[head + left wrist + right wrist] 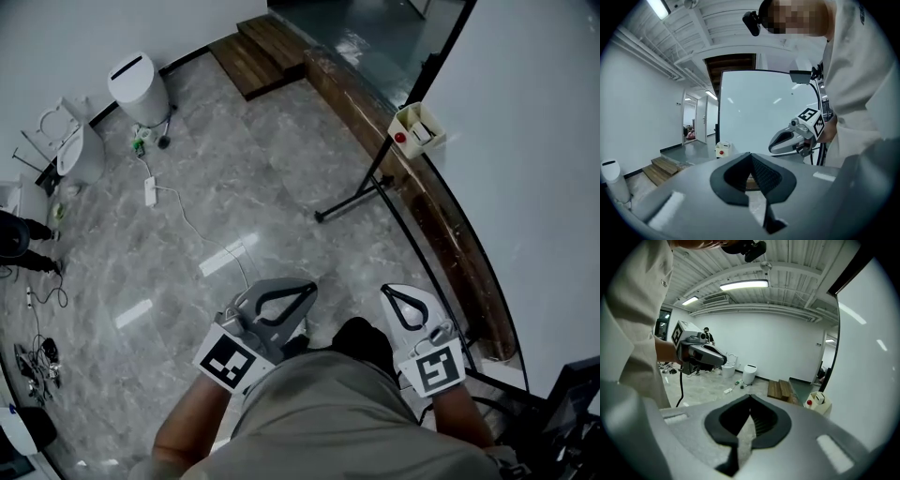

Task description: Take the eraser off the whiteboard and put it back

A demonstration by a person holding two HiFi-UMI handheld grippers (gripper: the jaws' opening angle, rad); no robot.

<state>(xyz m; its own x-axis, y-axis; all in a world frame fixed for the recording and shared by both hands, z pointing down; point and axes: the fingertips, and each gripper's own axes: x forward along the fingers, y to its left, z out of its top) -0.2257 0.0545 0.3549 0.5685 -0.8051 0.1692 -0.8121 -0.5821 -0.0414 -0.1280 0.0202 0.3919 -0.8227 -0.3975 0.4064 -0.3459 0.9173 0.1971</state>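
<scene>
A grey marbled floor [281,178] fills most of the head view. By the far white wall stand a white toilet [80,155] with its seat raised and, just beside it, a white lidded bin [141,89]. A white power strip [150,191] lies on the floor near them, and its cable [192,225] trails across the tiles. Wooden steps [258,56] sit at the far corner, and a wooden ledge [441,216] runs along the right. Tangled cables [37,361] lie at the left edge, near a bystander's dark legs [19,242]. A strip light [744,285] glows on the ribbed ceiling.
</scene>
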